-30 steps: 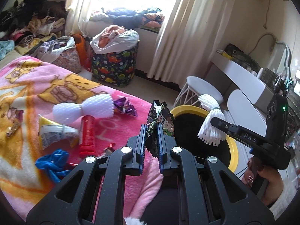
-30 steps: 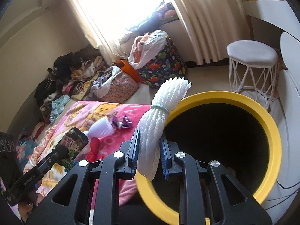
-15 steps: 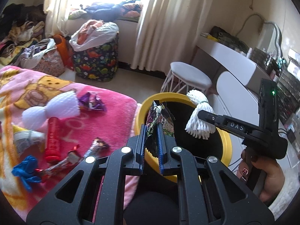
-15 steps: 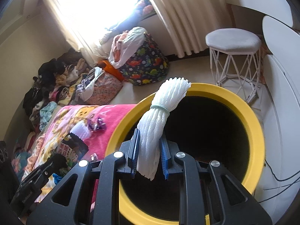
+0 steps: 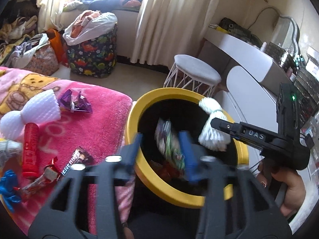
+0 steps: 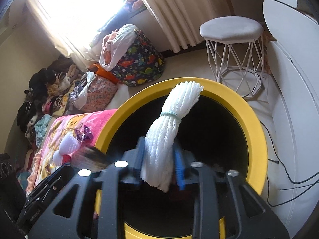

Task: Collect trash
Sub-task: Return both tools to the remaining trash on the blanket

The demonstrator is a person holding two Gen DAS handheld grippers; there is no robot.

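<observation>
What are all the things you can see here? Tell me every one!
bin: one, yellow rim, black inside, beside the bed
snack packet: one, dark green, between the left tongs, over the bin
foam net: one, white, between the right tongs, over the bin
second foam net: one, white, on the blanket
blanket: one, pink, on the bed
wrapper: one, purple, on the blanket
tube: one, red, on the blanket
stool: one, white, behind the bin
basket: one, dark dinosaur print, by the curtain
left tongs: black, blue pads, jaws just opening
right tongs: black, blue pads, jaws just opening
hand: one, holding the right tongs
</observation>
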